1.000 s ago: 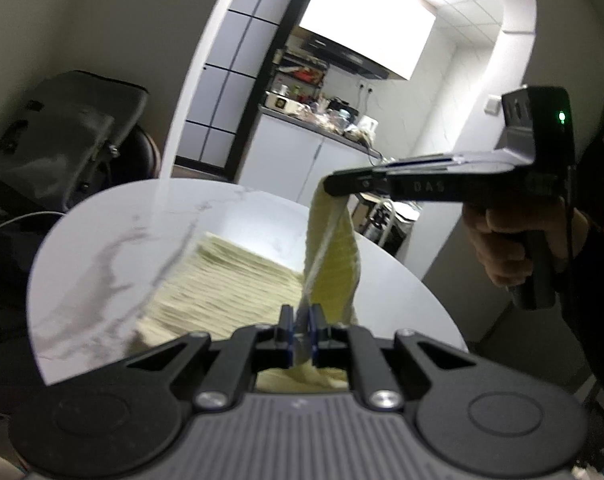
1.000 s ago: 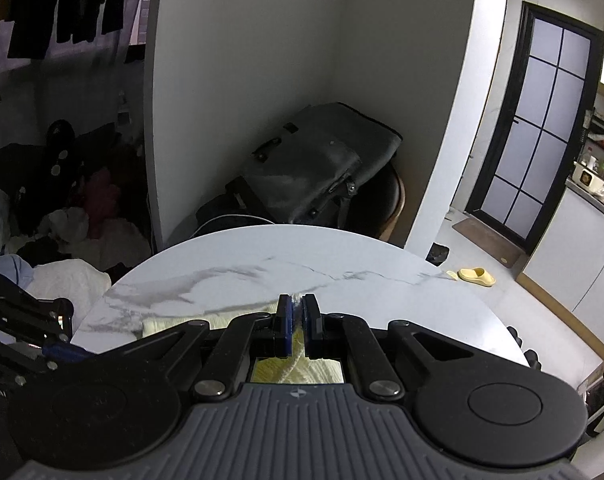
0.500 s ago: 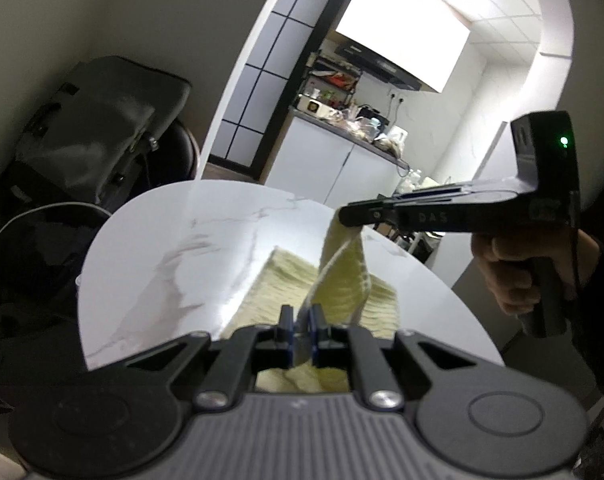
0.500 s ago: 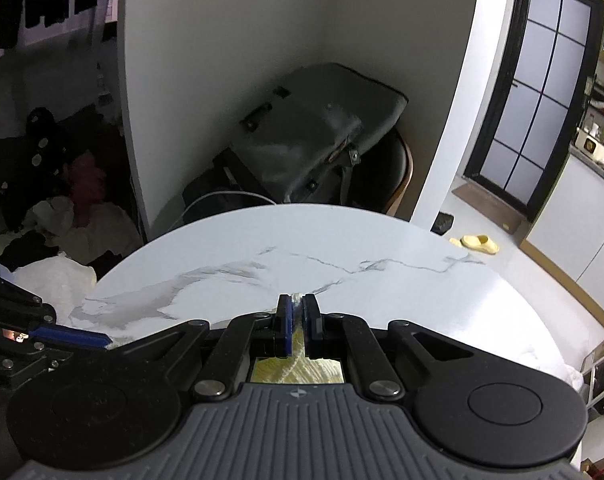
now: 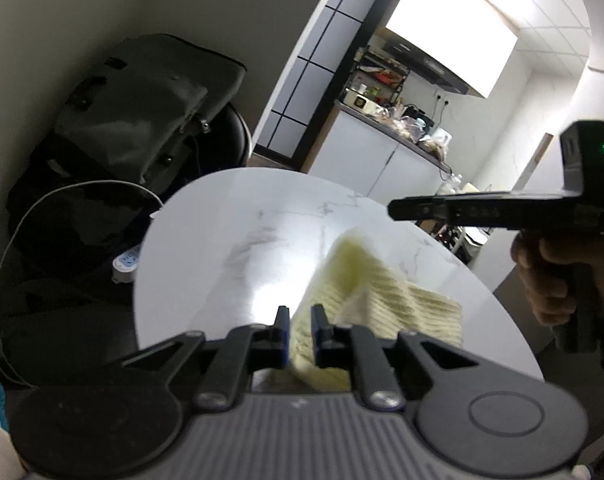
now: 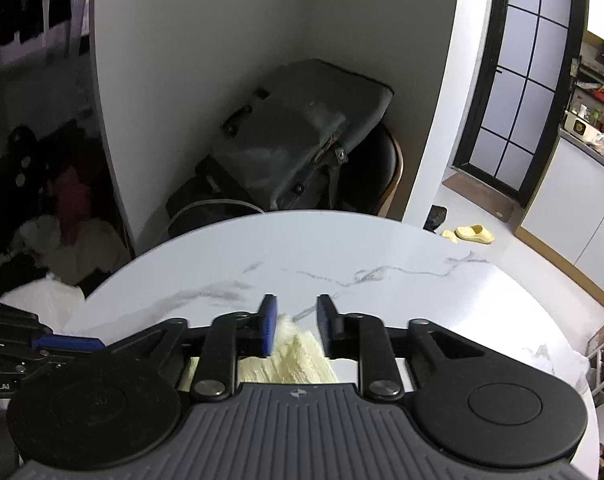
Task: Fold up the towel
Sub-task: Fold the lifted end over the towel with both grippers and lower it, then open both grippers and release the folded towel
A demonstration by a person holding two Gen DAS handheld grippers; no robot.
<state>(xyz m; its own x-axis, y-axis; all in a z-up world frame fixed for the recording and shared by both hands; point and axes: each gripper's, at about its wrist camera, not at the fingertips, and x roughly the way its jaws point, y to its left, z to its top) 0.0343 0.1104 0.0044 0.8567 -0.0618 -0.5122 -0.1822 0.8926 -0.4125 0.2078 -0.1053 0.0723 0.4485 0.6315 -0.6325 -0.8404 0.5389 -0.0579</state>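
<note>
A pale yellow ribbed towel (image 5: 381, 292) lies in a loose heap on the round white marble table (image 5: 230, 248). My left gripper (image 5: 300, 330) has its fingers slightly apart with a fold of the towel passing between them. My right gripper (image 6: 296, 326) is open just above the towel (image 6: 298, 356), which lies slack below its fingers. In the left wrist view the right gripper (image 5: 405, 210) hovers above the towel's far end, clear of it. The left gripper's edge shows at the left of the right wrist view (image 6: 30, 344).
A grey bag (image 6: 302, 136) rests on a dark chair beyond the table's far edge. Clothes (image 6: 62, 216) are piled on the floor at left. A power strip (image 5: 126, 264) and white cable lie on the floor. Kitchen cabinets (image 5: 373, 156) stand behind.
Both grippers have opened. The towel corner held up by the right gripper has dropped onto the table, and the towel now lies bunched. Both grippers moved forward over the table.
</note>
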